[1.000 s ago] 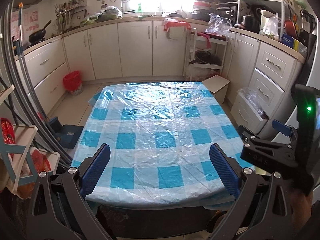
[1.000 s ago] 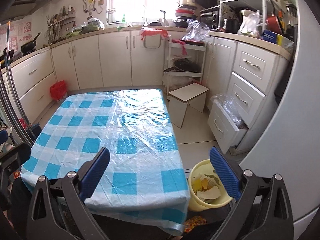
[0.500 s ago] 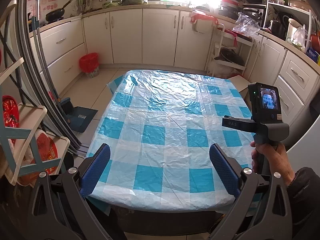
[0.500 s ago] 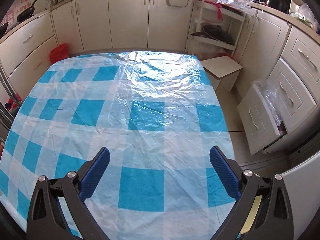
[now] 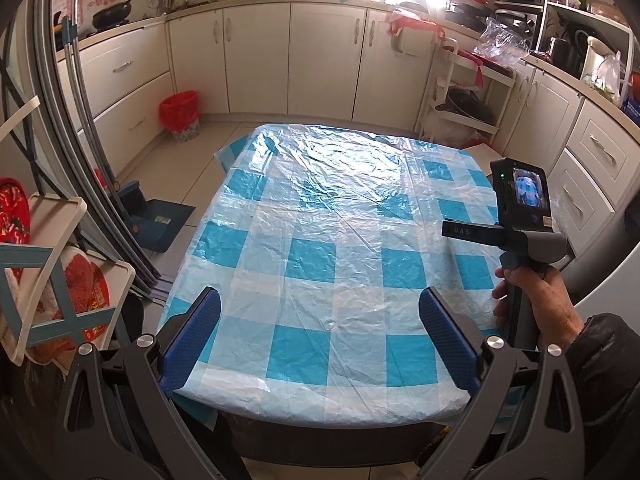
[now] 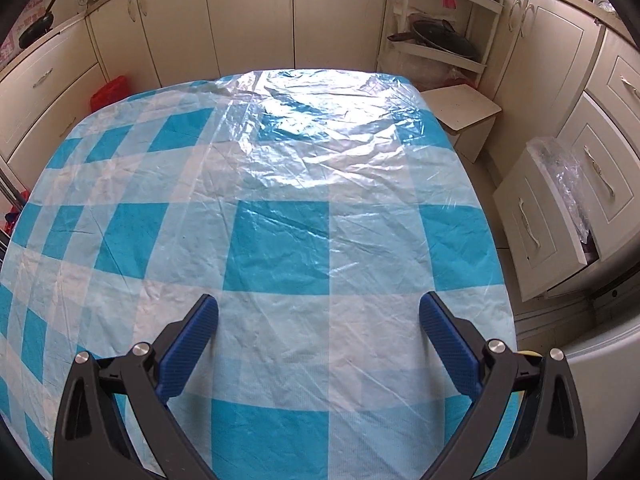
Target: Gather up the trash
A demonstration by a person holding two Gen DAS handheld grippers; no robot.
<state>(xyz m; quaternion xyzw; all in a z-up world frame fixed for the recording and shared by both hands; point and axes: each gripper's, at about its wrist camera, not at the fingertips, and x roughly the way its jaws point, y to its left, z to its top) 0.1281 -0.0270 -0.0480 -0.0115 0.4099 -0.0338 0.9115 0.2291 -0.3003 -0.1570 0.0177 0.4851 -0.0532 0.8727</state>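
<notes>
Below both spread grippers [image 5: 319,328] [image 6: 319,338], bare checked tablecloth [image 6: 280,240].

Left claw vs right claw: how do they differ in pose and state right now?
The left claw sits back at the near edge of the checked tablecloth; the right claw is farther in over the cloth. The left claw's view takes in most of the table, while the right claw's view looks down more steeply and closer to the cloth. Shared: both are open and hold nothing.
</notes>
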